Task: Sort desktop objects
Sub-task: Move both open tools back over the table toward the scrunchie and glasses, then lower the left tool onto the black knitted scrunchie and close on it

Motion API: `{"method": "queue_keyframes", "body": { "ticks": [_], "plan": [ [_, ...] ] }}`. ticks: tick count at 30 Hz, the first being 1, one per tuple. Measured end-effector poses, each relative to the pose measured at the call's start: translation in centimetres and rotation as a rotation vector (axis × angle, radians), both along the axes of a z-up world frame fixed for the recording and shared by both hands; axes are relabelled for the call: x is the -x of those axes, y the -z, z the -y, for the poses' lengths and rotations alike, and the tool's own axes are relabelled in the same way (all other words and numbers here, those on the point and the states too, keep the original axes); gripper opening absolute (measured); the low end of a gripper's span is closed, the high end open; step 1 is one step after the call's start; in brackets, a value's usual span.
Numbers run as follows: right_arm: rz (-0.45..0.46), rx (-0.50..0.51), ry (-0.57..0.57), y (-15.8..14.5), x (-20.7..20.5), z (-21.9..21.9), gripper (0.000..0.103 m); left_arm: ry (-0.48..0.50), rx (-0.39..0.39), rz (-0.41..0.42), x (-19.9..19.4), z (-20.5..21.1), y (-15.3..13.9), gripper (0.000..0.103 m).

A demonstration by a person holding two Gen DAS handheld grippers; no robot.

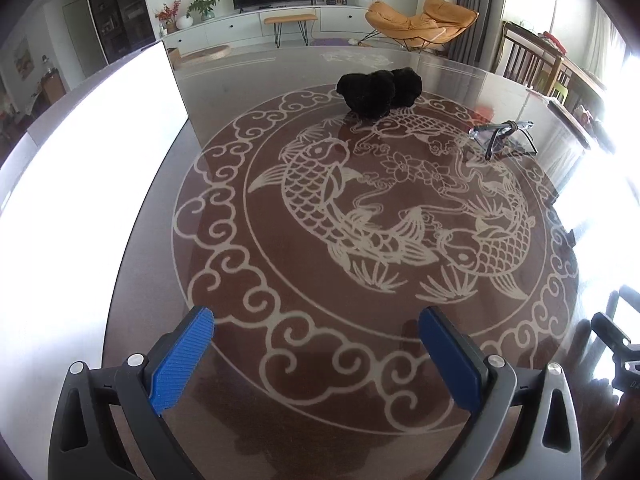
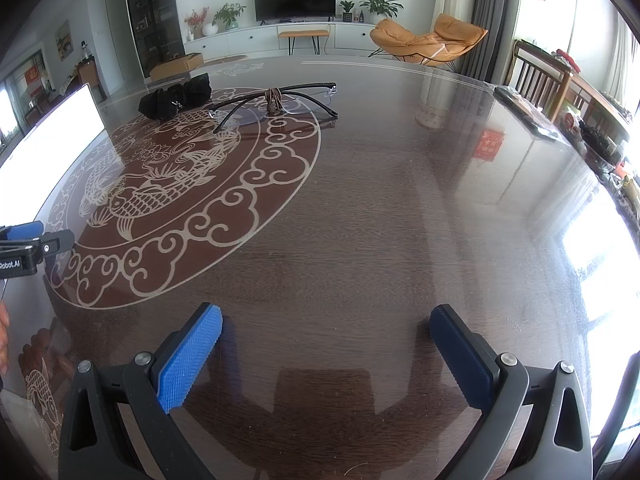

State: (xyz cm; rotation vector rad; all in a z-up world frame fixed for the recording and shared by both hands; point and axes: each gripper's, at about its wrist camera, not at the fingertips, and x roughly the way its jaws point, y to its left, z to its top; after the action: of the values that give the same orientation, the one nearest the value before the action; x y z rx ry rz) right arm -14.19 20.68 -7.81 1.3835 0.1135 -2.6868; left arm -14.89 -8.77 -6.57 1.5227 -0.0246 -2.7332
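Both grippers, left gripper [image 1: 316, 354] and right gripper [image 2: 326, 354], are hovering spread apart, gripping nothing.
Far ahead, glasses [image 2: 276, 106] are lying beside a black bundle [image 2: 176, 98] too dark to identify.

Dark wood-grain table [image 2: 380, 208] under glossy, reflective glass, pale fish motif. My grippers' blue ribbed rubbery pads [image 2: 188, 364] on matt black plastic fingers. Black fuzzy cloth bundle [image 1: 376, 90], matt. Thin-framed glasses [image 2: 276, 106], clear glossy lenses.
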Motion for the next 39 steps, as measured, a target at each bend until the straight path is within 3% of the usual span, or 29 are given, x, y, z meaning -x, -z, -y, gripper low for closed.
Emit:
{"method": "queue_keyframes", "body": {
  "ticks": [5,10,14,19,24,25,27,29,34,39],
  "plan": [
    [0.000,0.000,0.000,0.0,0.0,0.0,0.103,0.061,0.004,-0.047,4.6,-0.4,-1.8,0.103],
    [0.000,0.000,0.000,0.0,0.0,0.0,0.103,0.184,0.026,-0.072,10.8,-3.0,-3.8,0.103],
    [0.000,0.000,0.000,0.0,0.0,0.0,0.103,0.282,-0.054,0.022,15.8,-5.1,-2.7,0.103],
    [0.000,0.000,0.000,0.0,0.0,0.0,0.103,0.270,-0.054,0.091,19.5,-6.5,-0.2,0.103],
    [0.000,0.000,0.000,0.0,0.0,0.0,0.103,0.247,-0.009,0.049,21.3,-7.3,0.1,0.102],
    [0.000,0.000,0.000,0.0,0.1,0.0,0.103,0.244,-0.010,0.032,21.4,-7.2,0.0,0.097],
    [0.000,0.000,0.000,0.0,0.0,0.0,0.103,0.224,-0.015,-0.011,21.4,-6.9,-0.7,0.051],
    [0.000,0.000,0.000,0.0,0.0,0.0,0.103,0.201,-0.009,-0.011,21.2,-6.6,-0.8,0.039],
    [0.000,0.000,0.000,0.0,0.0,0.0,0.103,0.128,0.046,-0.041,16.9,-4.7,-0.6,0.037],
    [0.000,0.001,0.000,0.0,0.0,0.0,0.103,0.018,0.058,-0.061,8.2,-1.1,-0.2,0.037]
  ]
}}
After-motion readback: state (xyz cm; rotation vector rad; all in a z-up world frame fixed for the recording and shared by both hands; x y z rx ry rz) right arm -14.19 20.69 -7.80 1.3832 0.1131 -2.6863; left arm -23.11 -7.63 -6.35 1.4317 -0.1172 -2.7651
